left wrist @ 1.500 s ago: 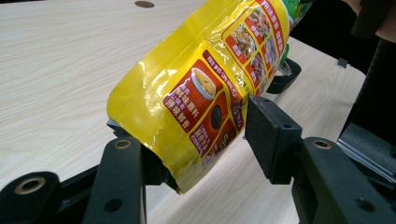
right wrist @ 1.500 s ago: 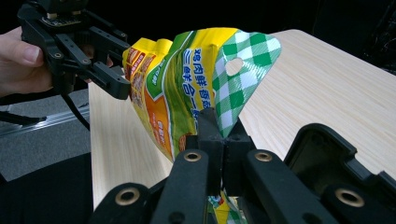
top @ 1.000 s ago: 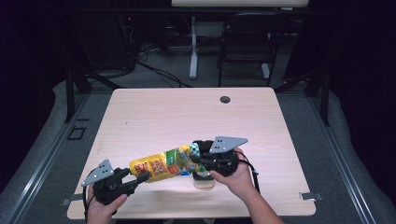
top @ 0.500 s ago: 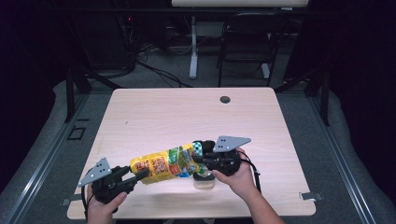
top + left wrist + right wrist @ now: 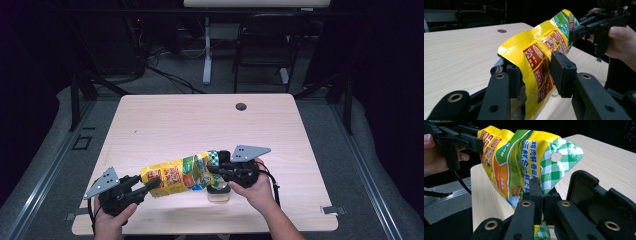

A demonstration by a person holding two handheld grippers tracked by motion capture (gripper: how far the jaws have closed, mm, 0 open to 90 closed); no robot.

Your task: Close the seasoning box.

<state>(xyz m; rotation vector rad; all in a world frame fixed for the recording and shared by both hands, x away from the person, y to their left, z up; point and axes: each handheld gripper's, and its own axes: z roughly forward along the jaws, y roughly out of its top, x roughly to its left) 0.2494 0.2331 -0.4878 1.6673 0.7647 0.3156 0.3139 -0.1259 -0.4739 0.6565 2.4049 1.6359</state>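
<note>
pouch [image 5: 177, 176] lower now; left hand-held gripper [image 5: 142, 186] jaws closing around it

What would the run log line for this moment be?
left gripper: closing around yellow pouch bottom | right gripper: shut on pouch top | pouch: held above table

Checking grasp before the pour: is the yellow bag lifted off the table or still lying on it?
Lifted. The bag hangs tilted above the table, the right gripper pinching its checkered end, the left gripper at its yellow end.

Yellow-green pouch [image 5: 524, 162], blue Chinese print reading 鸡肉鲜·香菇, 三鲜合一, smaller lettering too blurred to read
</note>
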